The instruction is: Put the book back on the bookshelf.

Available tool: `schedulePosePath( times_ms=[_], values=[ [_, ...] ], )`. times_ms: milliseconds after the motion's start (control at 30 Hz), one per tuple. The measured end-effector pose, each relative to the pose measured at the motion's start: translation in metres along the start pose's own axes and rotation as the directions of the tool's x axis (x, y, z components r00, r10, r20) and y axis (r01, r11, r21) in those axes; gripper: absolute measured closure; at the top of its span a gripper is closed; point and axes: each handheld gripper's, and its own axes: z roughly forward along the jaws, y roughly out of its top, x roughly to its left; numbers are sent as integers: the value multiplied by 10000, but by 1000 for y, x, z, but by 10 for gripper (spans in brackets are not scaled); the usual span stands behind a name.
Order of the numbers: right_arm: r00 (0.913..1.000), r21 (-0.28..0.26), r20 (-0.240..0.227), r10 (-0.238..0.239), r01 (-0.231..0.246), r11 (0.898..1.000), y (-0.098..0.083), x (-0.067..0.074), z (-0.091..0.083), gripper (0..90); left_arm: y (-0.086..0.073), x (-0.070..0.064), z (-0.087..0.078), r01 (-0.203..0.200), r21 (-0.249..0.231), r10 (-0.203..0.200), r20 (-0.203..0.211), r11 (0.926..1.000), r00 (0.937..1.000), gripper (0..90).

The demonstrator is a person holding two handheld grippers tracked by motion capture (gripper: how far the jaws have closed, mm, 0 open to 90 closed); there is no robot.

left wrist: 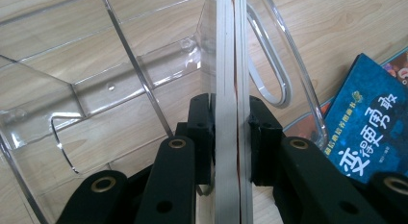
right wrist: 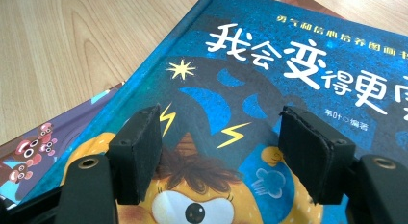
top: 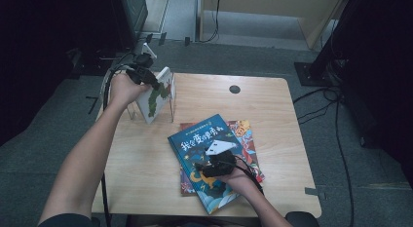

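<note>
The white book (left wrist: pixel 233 89) sits edge-up between the pads of your left claw (left wrist: pixel 231 132), clamped across its closed pages, and it stands inside the clear acrylic stand (left wrist: pixel 120 84) right in front of that claw. From the high view you hold it (top: pixel 158 94) leaning in the stand (top: pixel 171 106) at the far left of the tabletop (top: pixel 146 154), cover facing right. Gripping across the thickness keeps the pages shut and lets you steer the book down between the stand's transparent dividers (they are hard to see, so watch the curved edge just right of the spine). I judge the book is being slotted in or settled upright; it does not look free-standing yet, since the left claw (top: pixel 146 76) is clenched on it.

Your right claw (right wrist: pixel 221 152) is released: the two pads stand wide apart with nothing between them, hovering just over the blue book (right wrist: pixel 269 89), low on its cover. In the high view that claw (top: pixel 216 166) rests near the blue book's (top: pixel 195 139) near edge, which lies on top of a red book (top: pixel 246 134) whose corner pokes out beyond it. That position suggests the blue one is next, and lying flat it will need an edge lifted before the pads can close around it.
</note>
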Motion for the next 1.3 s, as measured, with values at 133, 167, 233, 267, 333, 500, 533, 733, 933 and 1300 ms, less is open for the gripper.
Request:
schedulePosePath(
  times_ms=[133, 167, 233, 267, 333, 500, 533, 733, 933, 1300],
  values=[
    [10000, -1, -2, -1, 1, 10000, 0, 0, 0, 317, -1, -1, 2, -39, 11, 39, -68, 10000, 10000, 765],
    [10000, -1, 1, -2, 2, 10000, 0, 0, 0, 317, -1, -1, 3, -24, 6, 24, -58, 10000, 10000, 765],
    [10000, 1, 0, 0, 0, 10000, 0, 0, 0, 317, -2, 0, 4, -5, 16, 5, -24, 10000, 10000, 766],
    [10000, 1, 0, 0, 0, 10000, 0, 0, 0, 317, -2, 0, 4, -2, 35, 2, -37, 10000, 10000, 766],
    [10000, 0, 0, 2, -2, 10000, 0, 0, 0, 317, -3, 1, 5, 9, 55, -9, -24, 10000, 10000, 767],
    [10000, 1, 1, 4, -4, 10000, 0, 0, 0, 319, -4, 1, 6, -17, 1, 17, -54, 10000, 10000, 767],
    [10000, 1, 3, 4, -4, 10000, 0, 0, 0, 319, -4, 1, 7, -7, 4, 7, -29, 10000, 10000, 766],
    [10000, 2, -4, 10, -10, 10000, 0, 0, 0, 319, -3, 1, 10, 75, 145, -75, 25, 9999, 10000, 763],
    [10000, 5, -3, 11, -11, 10000, 0, 0, 0, 319, -1, 2, 13, 174, 197, -175, 60, 9997, 9998, 763],
    [10000, 3, 1, 8, -8, 10000, 0, 0, 0, 319, -2, 2, 16, 226, 160, -229, 191, 9996, 9996, 767]
  ],
)
